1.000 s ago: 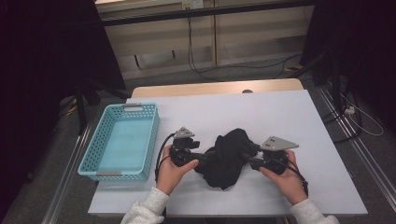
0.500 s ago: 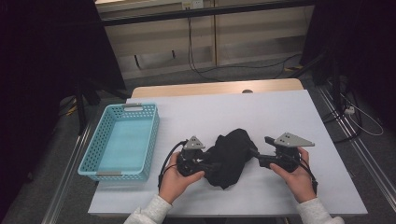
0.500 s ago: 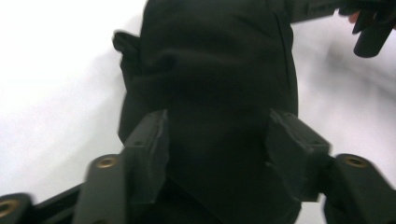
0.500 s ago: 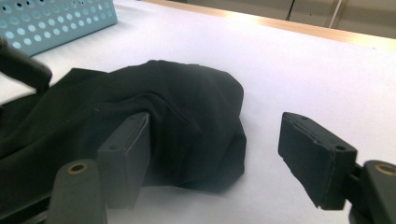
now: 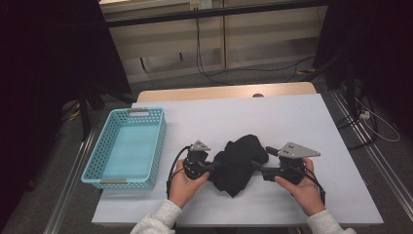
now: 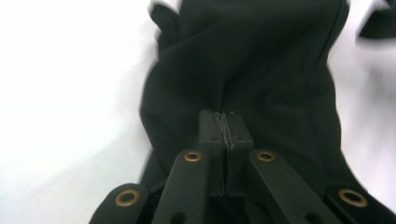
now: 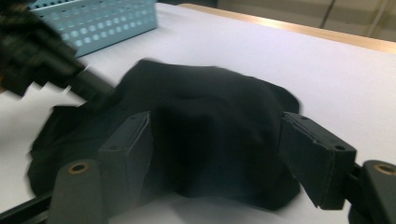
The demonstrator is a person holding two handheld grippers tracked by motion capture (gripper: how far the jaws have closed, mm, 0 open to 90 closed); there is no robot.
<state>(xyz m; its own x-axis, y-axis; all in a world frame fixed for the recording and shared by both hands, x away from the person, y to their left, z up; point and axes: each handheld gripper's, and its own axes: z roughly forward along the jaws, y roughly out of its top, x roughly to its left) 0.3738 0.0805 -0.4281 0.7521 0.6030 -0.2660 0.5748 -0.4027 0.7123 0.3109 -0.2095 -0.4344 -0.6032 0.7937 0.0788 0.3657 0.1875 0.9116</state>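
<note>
Black garment (image 5: 239, 163) bunched near the tabletop's (image 5: 292, 117) front edge: left gripper (image 6: 226, 128), just closed, pinches a fold to anchor it, while right gripper (image 7: 219, 154) straddles the opposite side, jaws spread, apparently for a second hold.

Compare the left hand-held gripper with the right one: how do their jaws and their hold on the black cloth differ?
The left hand-held gripper has just closed; its jaws meet, pinching a fold of the black cloth. The right hand-held gripper has its jaws spread wide, straddling a hump of cloth without clamping it. The left works the cloth's left edge, the right its right edge. Both are black, held low over the white table.
</note>
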